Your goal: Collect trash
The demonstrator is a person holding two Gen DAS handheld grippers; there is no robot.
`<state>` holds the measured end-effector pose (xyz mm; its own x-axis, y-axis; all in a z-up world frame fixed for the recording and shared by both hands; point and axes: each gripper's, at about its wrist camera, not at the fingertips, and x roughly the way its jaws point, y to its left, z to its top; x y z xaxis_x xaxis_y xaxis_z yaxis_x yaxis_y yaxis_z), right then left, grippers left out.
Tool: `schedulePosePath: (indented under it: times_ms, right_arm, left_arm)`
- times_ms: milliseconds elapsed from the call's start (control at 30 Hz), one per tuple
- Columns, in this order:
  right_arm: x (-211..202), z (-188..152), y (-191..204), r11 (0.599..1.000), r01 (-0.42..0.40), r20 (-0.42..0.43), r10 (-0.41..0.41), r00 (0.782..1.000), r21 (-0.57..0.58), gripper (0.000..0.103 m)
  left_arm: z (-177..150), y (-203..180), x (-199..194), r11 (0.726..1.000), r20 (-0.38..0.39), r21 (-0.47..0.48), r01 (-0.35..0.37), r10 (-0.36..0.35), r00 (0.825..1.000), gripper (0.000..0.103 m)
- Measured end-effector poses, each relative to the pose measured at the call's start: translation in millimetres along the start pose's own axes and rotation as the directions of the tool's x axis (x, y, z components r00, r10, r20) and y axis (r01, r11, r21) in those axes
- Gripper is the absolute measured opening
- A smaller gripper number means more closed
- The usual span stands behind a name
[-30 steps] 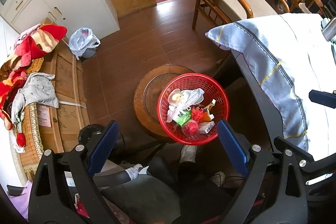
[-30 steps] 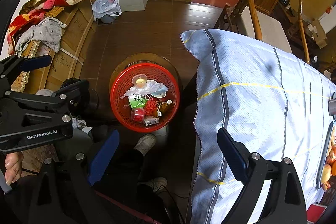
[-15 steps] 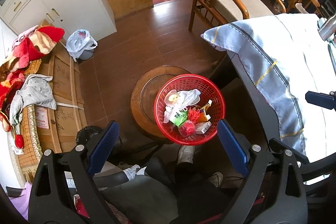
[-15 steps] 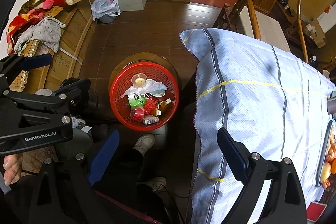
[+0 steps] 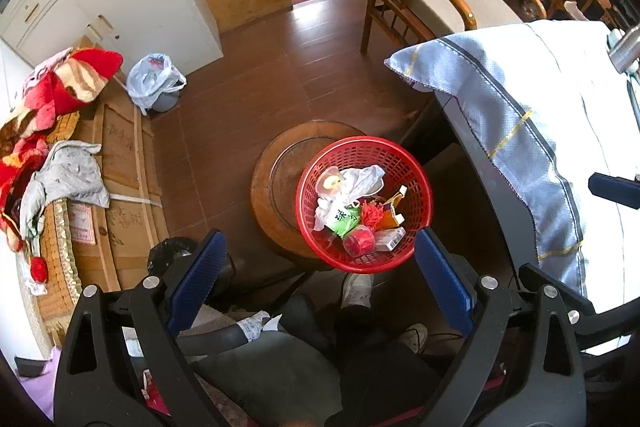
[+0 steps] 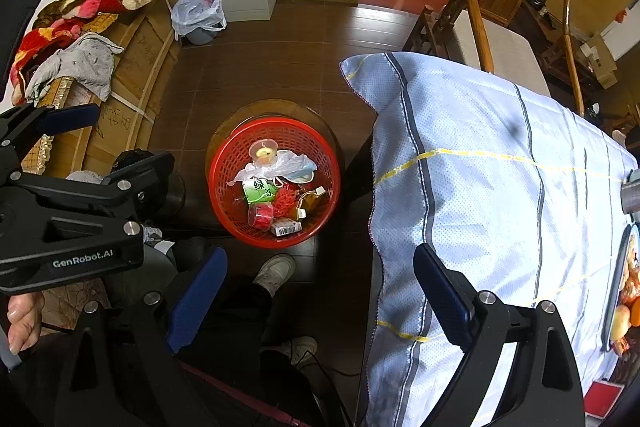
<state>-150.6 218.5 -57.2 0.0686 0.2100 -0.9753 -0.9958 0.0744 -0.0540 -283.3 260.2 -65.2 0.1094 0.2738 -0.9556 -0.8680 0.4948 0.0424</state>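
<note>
Left gripper (image 5: pixel 320 279): I see jaws spread, empty.
Right gripper (image 6: pixel 320 287): likewise spread (holding nothing).
Red basket (image 6: pixel 224 163): trash inside, on round stool (image 5: pixel 276 187).

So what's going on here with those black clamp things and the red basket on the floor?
A seated person holds a two-finger tool in each hand, collecting trash. Both the left tool and the right tool are open and empty, held above the floor. Below them, the round red plastic basket sits on a low round wooden stool beside the cloth-covered table. It already holds wrappers, a crumpled white plastic bag and a small clear cup.
</note>
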Motion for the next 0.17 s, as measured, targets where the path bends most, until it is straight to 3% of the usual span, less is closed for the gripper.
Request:
schedulePosePath:
  times_ms: [167]
  right_arm:
    - [0.3, 0.1, -0.2, 1.0, -0.001, 0.0, 0.001, 1.0, 0.001, 0.093]
  left_arm:
    - [0.0, 2.1, 0.8, 1.0, -0.004, -0.007, 0.009, -0.009, 1.0, 0.092]
